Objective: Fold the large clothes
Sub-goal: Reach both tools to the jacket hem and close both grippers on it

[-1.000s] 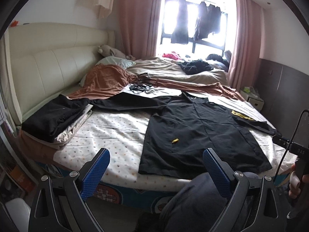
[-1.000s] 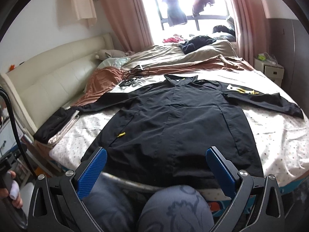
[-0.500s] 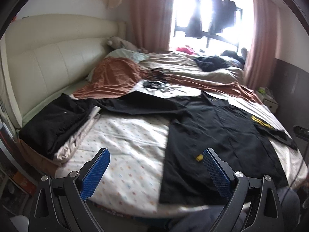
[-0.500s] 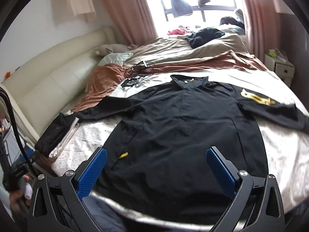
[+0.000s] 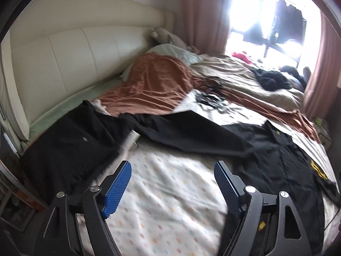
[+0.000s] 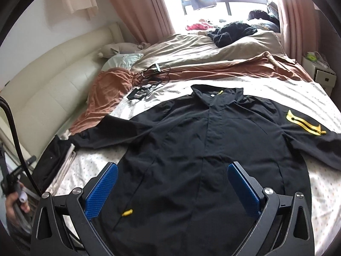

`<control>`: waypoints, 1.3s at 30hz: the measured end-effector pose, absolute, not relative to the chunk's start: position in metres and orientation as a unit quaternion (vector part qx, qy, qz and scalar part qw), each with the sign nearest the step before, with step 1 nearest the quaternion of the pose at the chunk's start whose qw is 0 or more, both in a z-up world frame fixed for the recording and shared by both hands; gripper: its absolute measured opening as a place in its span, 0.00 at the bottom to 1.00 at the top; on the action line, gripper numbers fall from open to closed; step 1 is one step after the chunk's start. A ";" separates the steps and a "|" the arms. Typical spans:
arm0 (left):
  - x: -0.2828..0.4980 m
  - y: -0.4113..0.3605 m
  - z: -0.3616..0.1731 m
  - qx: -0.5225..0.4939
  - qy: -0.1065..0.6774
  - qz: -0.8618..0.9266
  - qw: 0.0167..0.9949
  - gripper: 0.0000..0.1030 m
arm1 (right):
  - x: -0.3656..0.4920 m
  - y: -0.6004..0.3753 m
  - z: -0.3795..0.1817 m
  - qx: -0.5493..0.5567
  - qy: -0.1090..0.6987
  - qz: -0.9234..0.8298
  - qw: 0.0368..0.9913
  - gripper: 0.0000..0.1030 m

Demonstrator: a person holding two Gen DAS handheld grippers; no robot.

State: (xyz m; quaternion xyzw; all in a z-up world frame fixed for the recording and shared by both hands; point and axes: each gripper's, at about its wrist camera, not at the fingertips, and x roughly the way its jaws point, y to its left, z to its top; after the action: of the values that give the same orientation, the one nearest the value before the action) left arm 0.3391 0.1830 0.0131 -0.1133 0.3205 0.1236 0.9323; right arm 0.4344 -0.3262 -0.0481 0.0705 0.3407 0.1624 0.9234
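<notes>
Through the left gripper (image 5: 172,183) we see its jaws apart and closing, with nothing between them except the patterned bed sheet (image 5: 162,194) well below. To the left of the left jaw lies a stack of folded dark clothes (image 5: 68,140). Beyond the jaws, one sleeve (image 5: 191,132) of the black jacket (image 5: 283,162) stretches across the bed; the jacket body lies to the right of the right jaw.

Through the right gripper (image 6: 172,183) we see its jaws standing wide apart and holding nothing. Left of the left jaw, a hand (image 6: 15,202) holds the other gripper's handle. The black jacket (image 6: 204,149) lies spread flat, front up, directly beneath and beyond the jaws, collar farthest away. A yellow zipper pull (image 6: 127,213) sits between the jaws, nearer the left one. A yellow emblem (image 6: 302,123) marks the sleeve beyond the right jaw.
</notes>
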 end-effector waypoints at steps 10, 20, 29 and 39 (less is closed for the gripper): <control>0.432 0.274 -0.003 -0.152 0.346 0.176 0.909 0.65 | 0.518 -0.291 -0.072 0.039 0.374 0.172 0.910 1.00; 0.508 0.288 -0.068 -0.196 0.412 0.176 0.872 0.53 | 0.583 -0.261 -0.127 0.028 0.424 0.183 0.887 0.78; 0.552 0.278 -0.127 -0.220 0.458 0.173 0.843 0.53 | 0.613 -0.245 -0.156 0.026 0.440 0.191 0.877 0.64; 0.577 0.277 -0.182 -0.244 0.464 0.210 0.825 0.52 | 0.624 -0.254 -0.169 0.054 0.452 0.175 0.873 0.57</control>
State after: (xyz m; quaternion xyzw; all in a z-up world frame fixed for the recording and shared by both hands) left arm 0.5771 0.2774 -0.1819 -0.2436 0.4640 0.2099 0.8254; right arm 0.6240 -0.2541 -0.1690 0.0542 0.4517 0.1754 0.8731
